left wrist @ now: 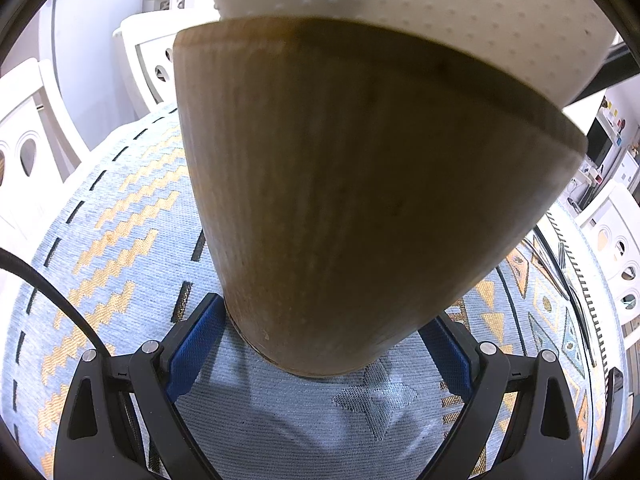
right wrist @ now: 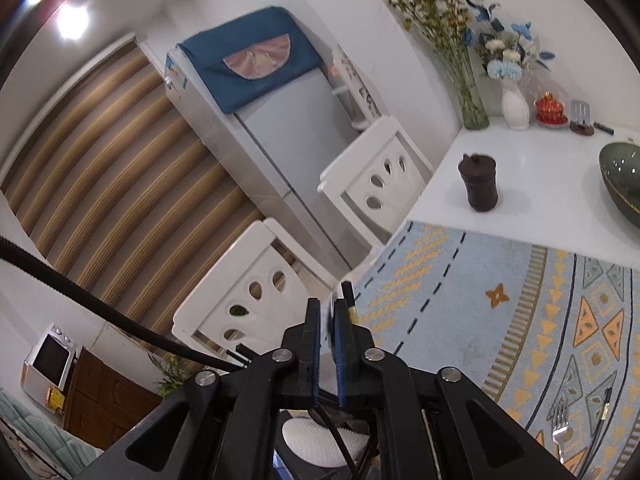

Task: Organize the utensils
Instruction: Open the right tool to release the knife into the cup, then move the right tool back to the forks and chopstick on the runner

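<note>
Currently left gripper (left wrist: 320, 360) gripping wooden holder (left wrist: 360, 200) at its base, blue pads (left wrist: 192, 352) pressing both sides, holder standing upright on patterned cloth (left wrist: 120, 240). Right gripper (right wrist: 327, 320) carrying thin black-handled utensil (right wrist: 349, 300), jaws nearly closed around it, handle pointing forward along fingers. Judging: white dotted thing (right wrist: 320, 444) below gripper looking like holder's rim, utensil being dropped in. Fork (right wrist: 560, 424) lying on cloth far right, awaiting pickup.

Count: one wooden holder (left wrist: 340, 200), one fork (right wrist: 560, 424), two vases (right wrist: 514, 106), one dark jar (right wrist: 479, 184), two chairs (right wrist: 376, 176).
</note>
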Demonstrator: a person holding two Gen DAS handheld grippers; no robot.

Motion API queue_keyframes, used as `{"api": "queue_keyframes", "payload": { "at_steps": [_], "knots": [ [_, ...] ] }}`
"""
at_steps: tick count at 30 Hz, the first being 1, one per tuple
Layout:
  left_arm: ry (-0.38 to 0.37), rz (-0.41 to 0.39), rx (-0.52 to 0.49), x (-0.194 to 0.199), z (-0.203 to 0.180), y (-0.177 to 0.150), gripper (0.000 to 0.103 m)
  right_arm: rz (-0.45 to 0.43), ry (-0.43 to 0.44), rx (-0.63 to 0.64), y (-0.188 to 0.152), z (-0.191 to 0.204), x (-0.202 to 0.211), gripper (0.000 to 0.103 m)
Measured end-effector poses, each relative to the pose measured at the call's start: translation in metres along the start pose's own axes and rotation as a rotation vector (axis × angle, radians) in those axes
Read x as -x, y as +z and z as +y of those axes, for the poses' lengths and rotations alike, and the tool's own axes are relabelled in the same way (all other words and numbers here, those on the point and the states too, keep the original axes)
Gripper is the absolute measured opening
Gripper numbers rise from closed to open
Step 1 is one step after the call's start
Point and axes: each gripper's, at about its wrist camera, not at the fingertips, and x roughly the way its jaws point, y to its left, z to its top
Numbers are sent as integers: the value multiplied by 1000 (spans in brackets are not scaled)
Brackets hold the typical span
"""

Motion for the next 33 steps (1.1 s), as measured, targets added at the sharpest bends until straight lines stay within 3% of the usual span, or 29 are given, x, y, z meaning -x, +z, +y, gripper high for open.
{"api": "queue_keyframes", "payload": {
  "at_steps": [2, 5, 12, 15, 16, 17, 24, 33],
  "knots": [
    [-1, 1, 1, -1, 1, 0, 95, 6, 14, -18, 0, -4, 2, 17],
    [-1, 2, 3, -3, 4, 0, 95, -23, 9, -27, 2, -7, 14, 17],
    [-1, 3, 3, -5, 4, -1, 95, -201, -48, -46, 9, -11, 93, 19],
    [-1, 3, 3, -5, 4, -1, 95, -274, -93, -51, 6, -12, 129, 37],
    [-2, 3, 4, -5, 5, -1, 95, -306, -118, -53, 2, -12, 143, 50],
    [-1, 3, 3, -5, 4, -1, 95, -341, -141, -54, -4, -12, 158, 53],
    [2, 8, 3, -6, 2, 2, 95, -418, -327, -139, -56, -16, 233, 53],
    [-11, 10, 10, -7, 0, 5, 95, -421, -494, -385, -129, -25, 275, 53]
  ]
}}
